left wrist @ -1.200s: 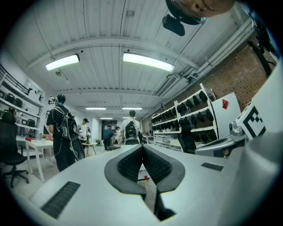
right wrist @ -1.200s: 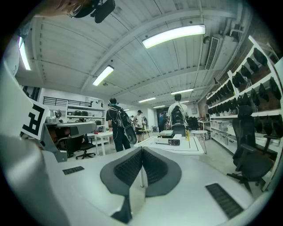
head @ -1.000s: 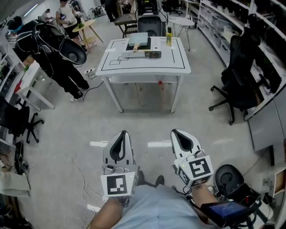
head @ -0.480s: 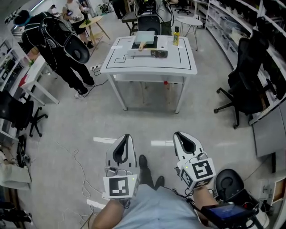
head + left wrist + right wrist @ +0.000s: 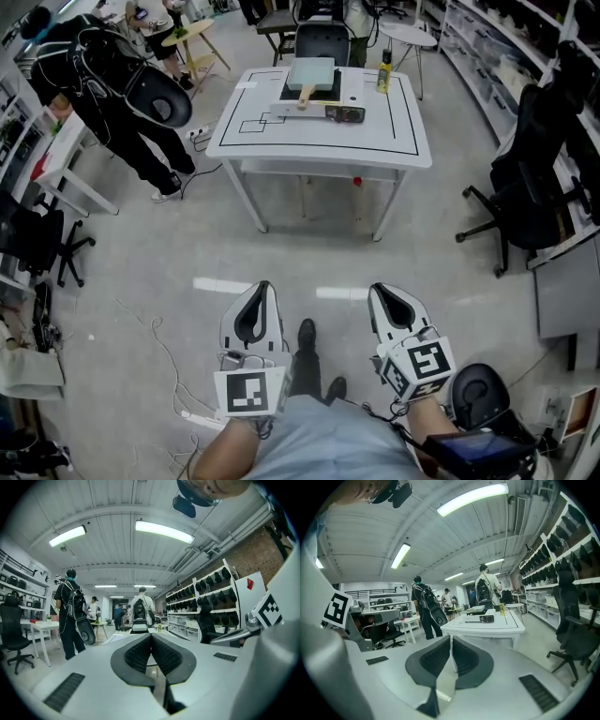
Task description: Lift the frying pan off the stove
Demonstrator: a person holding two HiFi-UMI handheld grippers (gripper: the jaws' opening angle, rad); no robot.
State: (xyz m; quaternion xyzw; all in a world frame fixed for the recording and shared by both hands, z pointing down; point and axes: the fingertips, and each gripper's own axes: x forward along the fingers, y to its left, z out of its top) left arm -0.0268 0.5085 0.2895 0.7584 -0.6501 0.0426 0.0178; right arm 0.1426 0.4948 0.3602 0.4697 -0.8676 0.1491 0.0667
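I hold both grippers low at the bottom of the frame, side by side in front of my body, pointing ahead toward the white table [image 5: 281, 141]. My left gripper [image 5: 260, 287] lies about level, its jaws pressed together with nothing between them. My right gripper [image 5: 378, 291] dips slightly, its jaws likewise closed and empty. The frying pan [image 5: 310, 73] sits on the stove [image 5: 319, 112] at the upper centre, well apart from both.

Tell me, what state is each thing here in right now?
Left gripper: jaws shut, empty, well short of the table.
Right gripper: jaws shut, empty.
Frying pan: sitting on the stove, not yet lifted.
Yellow bottle: upright on the table.
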